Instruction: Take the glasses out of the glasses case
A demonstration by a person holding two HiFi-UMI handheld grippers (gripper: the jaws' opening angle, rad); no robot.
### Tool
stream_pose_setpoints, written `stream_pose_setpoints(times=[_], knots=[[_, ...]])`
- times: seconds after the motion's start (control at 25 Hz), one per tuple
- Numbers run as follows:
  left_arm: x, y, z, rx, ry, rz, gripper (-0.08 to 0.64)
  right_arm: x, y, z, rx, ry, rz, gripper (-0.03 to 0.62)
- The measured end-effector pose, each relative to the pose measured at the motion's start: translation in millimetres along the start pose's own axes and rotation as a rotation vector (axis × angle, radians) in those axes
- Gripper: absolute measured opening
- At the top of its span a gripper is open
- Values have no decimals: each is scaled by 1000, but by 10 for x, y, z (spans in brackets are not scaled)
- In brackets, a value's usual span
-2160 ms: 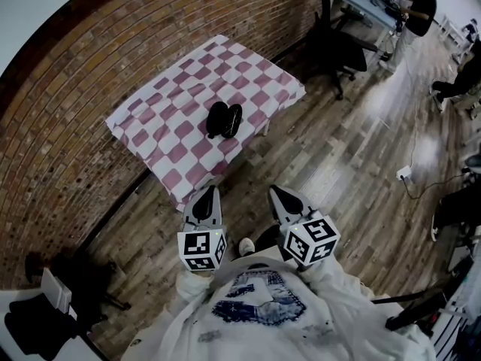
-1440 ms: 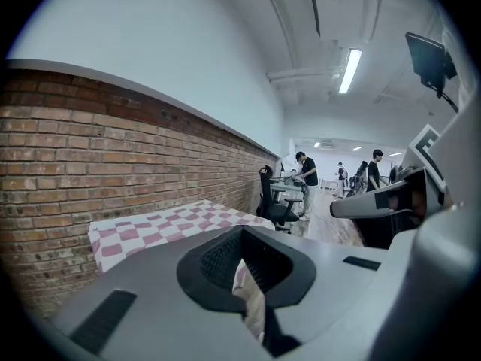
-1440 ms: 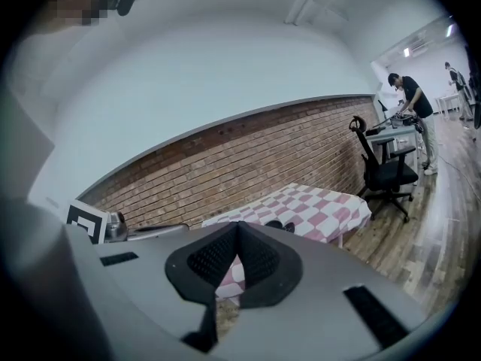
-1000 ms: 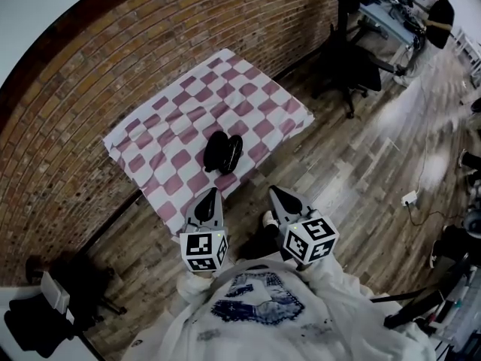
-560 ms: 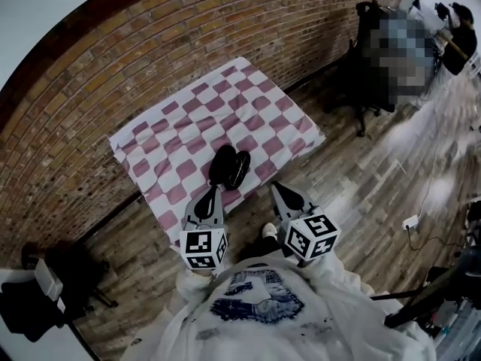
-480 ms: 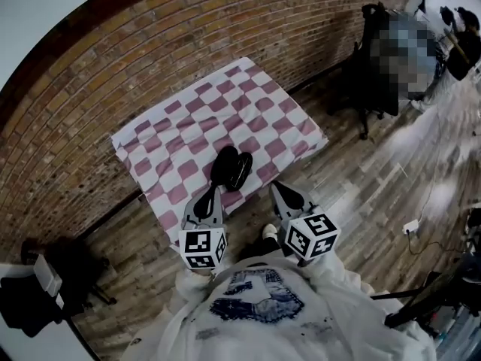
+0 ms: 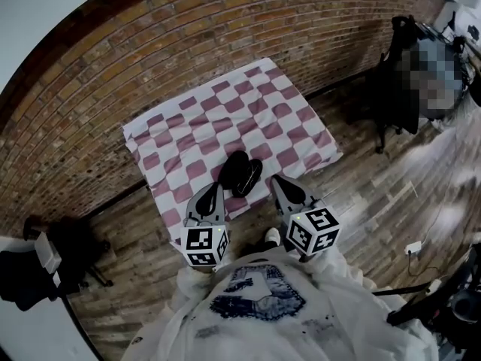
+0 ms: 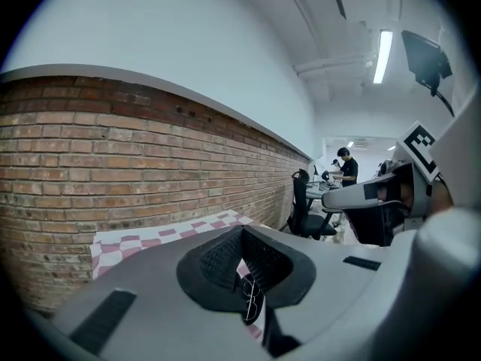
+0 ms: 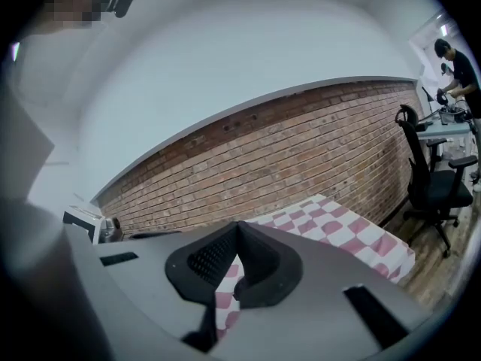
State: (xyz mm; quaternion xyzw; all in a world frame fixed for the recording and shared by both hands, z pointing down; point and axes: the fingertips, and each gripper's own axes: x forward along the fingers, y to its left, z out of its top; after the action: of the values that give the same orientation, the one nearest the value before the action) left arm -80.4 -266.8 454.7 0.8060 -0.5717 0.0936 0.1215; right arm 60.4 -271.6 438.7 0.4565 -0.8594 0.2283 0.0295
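While the left claw (image 7: 212, 192) and right claw (image 7: 279, 183) are both clenched on nothing, just short of the case (image 7: 240, 173), each should part before reaching in: one to pin the open case, the other to lift the glasses (image 8: 252, 301) by the frame. Case sits near the counter's (image 7: 173, 138) front edge; press toward the wall (image 7: 150, 51), not the edge. Room lies free on either side.

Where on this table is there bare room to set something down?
The checkered cloth is bare behind the glasses case, back toward the brick wall, and on both sides of it. Only the near edge is crowded: the case lies there, with the left gripper and right gripper just in front.
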Motion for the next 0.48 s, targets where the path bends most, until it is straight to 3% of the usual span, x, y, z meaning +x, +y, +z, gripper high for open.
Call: stream_pose_setpoints(times=[0.48], knots=[[422,-200,51,5,26,34,9,169,-425,192,0,13,54,14]])
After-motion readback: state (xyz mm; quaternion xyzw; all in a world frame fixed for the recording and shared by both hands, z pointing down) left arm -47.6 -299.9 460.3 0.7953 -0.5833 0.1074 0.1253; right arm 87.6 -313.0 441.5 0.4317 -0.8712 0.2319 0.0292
